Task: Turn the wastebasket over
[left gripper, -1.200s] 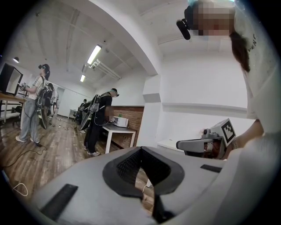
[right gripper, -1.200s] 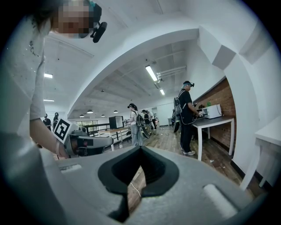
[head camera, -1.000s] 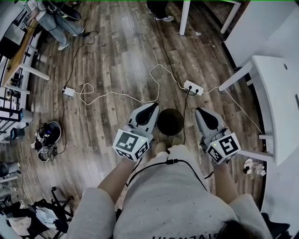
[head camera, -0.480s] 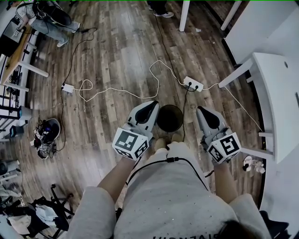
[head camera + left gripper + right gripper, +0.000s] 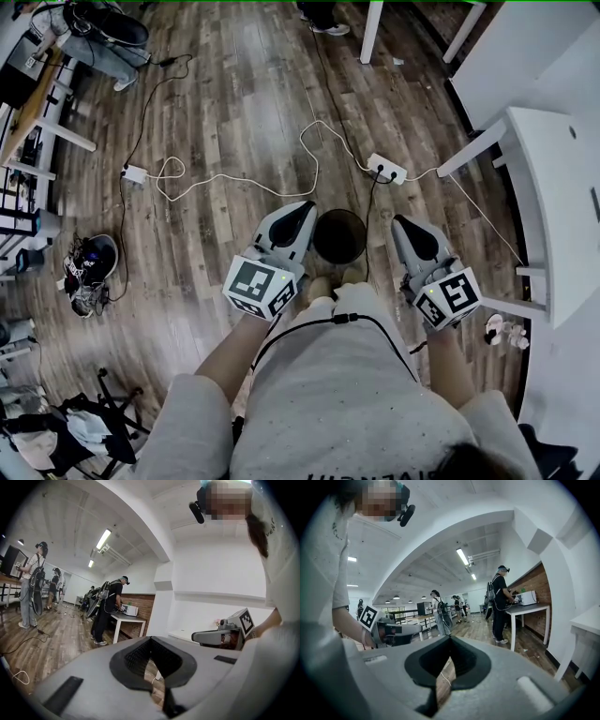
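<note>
The left hand-held gripper [image 5: 298, 217] is held pressed together with nothing pinched, and the right hand-held gripper [image 5: 409, 230] is likewise closed and empty. Between them the wastebasket [image 5: 339, 236] is seen upright, mouth up, on the floor [image 5: 234, 122].

The dark round wastebasket [image 5: 339, 236] stands upright, mouth up, on the wood floor [image 5: 234, 112].

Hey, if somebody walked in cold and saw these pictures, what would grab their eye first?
First the dark round wastebasket on the wood floor at the person's feet. The left gripper and right gripper flank it, both with jaws together and holding nothing. Then the white cable snaking across the floor to a power strip beyond the basket.
</note>
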`<state>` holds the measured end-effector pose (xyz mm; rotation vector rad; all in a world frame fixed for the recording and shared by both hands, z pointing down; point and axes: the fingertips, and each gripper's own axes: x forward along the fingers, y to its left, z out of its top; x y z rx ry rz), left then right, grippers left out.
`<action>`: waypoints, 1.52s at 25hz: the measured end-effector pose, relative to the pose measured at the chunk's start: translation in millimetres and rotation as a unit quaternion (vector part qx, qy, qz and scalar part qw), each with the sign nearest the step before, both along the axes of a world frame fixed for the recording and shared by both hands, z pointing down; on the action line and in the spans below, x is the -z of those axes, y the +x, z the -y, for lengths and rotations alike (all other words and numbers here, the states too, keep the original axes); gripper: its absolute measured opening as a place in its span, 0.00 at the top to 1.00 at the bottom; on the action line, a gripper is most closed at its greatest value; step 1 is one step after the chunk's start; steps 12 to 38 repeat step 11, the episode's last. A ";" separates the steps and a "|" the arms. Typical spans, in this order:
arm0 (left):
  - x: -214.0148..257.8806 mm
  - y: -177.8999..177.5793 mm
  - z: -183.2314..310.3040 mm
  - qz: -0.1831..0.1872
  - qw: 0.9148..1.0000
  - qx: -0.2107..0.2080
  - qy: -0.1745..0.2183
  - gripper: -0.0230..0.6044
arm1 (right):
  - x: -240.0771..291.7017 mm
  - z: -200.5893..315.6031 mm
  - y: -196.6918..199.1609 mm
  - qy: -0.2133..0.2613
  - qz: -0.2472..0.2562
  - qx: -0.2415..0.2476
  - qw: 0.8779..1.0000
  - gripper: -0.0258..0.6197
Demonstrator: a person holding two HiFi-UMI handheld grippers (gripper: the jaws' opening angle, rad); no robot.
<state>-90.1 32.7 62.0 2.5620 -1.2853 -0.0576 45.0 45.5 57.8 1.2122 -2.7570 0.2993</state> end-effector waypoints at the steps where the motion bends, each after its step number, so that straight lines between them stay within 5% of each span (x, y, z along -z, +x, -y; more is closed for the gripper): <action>1: 0.1 -1.1 -1.1 0.000 1.000 0.001 0.000 0.97 | -0.3 -1.3 -0.1 -0.001 0.000 0.000 1.000 0.96; 38: -0.3 -14.2 -1.5 -0.002 1.000 0.012 0.002 0.97 | -2.3 -4.0 -6.9 -0.006 0.000 0.004 1.000 0.96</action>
